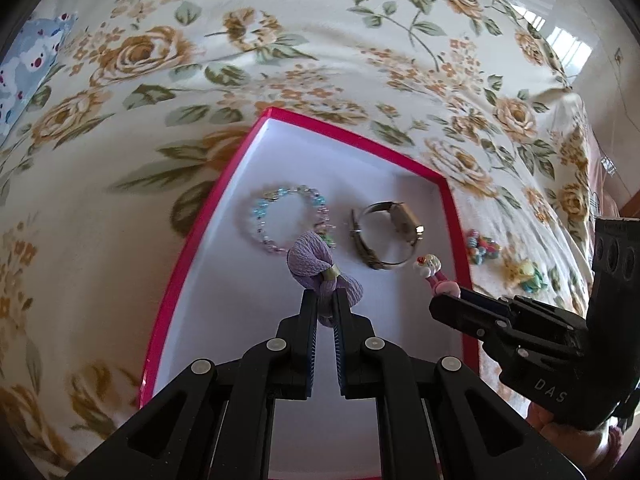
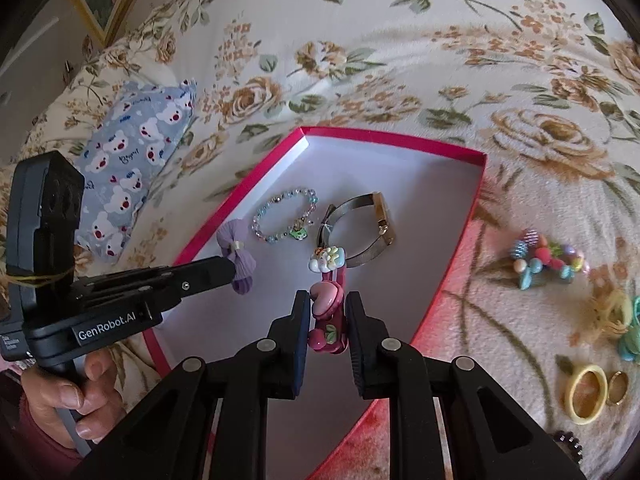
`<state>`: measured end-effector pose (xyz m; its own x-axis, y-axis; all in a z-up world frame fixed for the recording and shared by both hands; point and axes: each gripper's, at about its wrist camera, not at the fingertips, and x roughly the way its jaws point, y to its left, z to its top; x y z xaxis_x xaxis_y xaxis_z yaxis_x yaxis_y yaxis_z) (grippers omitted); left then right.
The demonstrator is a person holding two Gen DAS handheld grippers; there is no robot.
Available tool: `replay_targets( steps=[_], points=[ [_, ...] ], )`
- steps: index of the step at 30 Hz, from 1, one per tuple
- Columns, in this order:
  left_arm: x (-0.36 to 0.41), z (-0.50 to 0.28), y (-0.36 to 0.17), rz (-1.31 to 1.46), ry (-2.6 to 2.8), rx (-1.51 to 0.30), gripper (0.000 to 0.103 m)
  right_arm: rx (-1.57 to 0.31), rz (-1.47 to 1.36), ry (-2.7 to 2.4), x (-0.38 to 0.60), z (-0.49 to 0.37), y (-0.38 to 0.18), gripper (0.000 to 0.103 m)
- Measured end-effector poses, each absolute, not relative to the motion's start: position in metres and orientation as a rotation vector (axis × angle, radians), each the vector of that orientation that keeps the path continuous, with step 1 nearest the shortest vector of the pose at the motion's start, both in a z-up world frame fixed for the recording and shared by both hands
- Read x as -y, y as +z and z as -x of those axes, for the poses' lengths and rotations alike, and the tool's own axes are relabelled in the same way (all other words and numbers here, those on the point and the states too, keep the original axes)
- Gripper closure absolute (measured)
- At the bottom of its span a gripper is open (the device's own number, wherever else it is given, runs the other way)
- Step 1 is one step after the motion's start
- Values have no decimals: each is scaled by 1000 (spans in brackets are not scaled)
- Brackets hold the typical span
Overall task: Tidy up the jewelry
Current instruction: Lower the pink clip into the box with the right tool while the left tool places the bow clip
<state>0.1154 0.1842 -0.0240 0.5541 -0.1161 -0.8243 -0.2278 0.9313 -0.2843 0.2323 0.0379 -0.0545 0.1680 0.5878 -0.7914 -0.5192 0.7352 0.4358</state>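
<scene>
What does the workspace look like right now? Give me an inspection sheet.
Surface: floral blanket on a bed.
Job's things: pink-rimmed box holds a bead bracelet and a watch; still outside it: colourful bead bracelet, yellow ring, gold ring, hair ties.
Clutter: bear-print pillow.
Grippers: left gripper shut on purple bow; right gripper shut on pink hair clip; both over the box.
Cables: nothing seen.
Surroundings: picture frame, glossy floor.

Pink-rimmed white box (image 2: 400, 136), lilac bow (image 1: 320, 276), cream floral blanket (image 1: 320, 40), bear-print blue pouch (image 2: 132, 160)
</scene>
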Motion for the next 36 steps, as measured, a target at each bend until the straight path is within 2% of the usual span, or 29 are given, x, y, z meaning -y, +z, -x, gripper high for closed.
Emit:
replay_targets(
  steps=[16,19,21,26,30,36],
  points=[
    [-196,-139,-53,405,85,-1034,95,-1178,66,751,-61,-235,-76,85],
    [-196,-140,-54,403,88,-1037,91,-1179,63,753,-61,-235,-76,85],
    [-196,-140,-54,407,89,-1035,84,-1181,55,755,-60,-235,-76,85],
    [-195,-138,-54,403,102,-1030,80,-1184,41,763,-59,-236,-76,84],
    [-194,-137,-52,392,112,-1026,69,-1186,27,763,-58,-236,-75,84],
    [-196,-132,-50,395,125,-1025,62,-1191,10,767,-56,-236,-74,83]
  ],
)
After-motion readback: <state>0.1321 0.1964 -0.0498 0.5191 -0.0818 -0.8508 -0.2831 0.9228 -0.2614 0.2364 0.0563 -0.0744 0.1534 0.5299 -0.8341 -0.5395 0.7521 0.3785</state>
